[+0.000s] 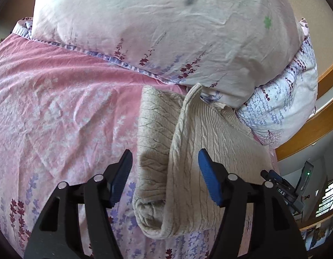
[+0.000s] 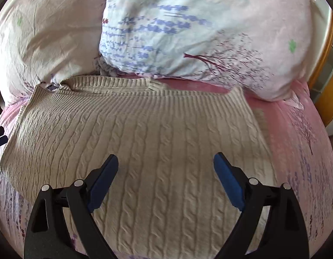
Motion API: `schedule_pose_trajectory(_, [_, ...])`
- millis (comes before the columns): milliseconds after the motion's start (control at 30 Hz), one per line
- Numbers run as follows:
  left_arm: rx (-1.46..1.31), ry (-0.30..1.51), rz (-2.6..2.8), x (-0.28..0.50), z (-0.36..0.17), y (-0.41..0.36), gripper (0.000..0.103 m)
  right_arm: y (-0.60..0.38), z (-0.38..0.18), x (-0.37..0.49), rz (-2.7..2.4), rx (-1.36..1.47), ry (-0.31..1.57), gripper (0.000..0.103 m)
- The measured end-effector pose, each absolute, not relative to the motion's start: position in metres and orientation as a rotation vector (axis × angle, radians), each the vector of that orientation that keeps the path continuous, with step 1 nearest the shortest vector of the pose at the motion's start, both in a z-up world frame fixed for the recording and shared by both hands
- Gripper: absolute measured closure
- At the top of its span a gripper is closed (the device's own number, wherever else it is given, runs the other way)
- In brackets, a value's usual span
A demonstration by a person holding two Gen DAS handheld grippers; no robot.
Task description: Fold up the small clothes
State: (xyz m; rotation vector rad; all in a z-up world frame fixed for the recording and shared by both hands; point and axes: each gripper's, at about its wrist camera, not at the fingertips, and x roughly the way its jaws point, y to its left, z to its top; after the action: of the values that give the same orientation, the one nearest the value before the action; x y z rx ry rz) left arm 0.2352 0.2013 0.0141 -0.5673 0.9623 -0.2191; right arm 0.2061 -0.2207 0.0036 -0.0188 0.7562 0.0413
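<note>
"DAS" label [image 1: 281, 190] beside beige sweater [image 1: 209, 151]

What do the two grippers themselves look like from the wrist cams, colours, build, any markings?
Both match: the left gripper and right gripper have black triangular cut-out linkage arms joined by round silver pins, ending in flat blue ribbed fingers. No cables or sleeves show. In the left view, the dark device at right carries white "DAS" lettering and a green light.
</note>
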Motion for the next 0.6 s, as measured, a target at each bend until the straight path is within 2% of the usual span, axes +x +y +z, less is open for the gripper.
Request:
schedule_pose_trajectory(100, [-0.594,0.988,-0.225,0.242,0.007,0.202,0.035,-0.211,-0.001,0.212,0.046,-0.018,0.769,0.011])
schedule_pose_trajectory(467, [-0.643,1.003,-0.238,0.267,-0.005,0.189,0.037,-0.209,-0.008,0.212,0.024,-0.021,0.767,0.007])
schedule_pose_trajectory(533, [-0.656,1.003,-0.232,0.269,-0.006,0.185,0.045,-0.208,-0.01,0.212,0.017,-0.018,0.764,0.006])
schedule_pose_trajectory(600, [-0.679,0.999,-0.233,0.269,-0.007,0.182,0.048,-0.209,-0.011,0.213,0.017,-0.011,0.764,0.005])
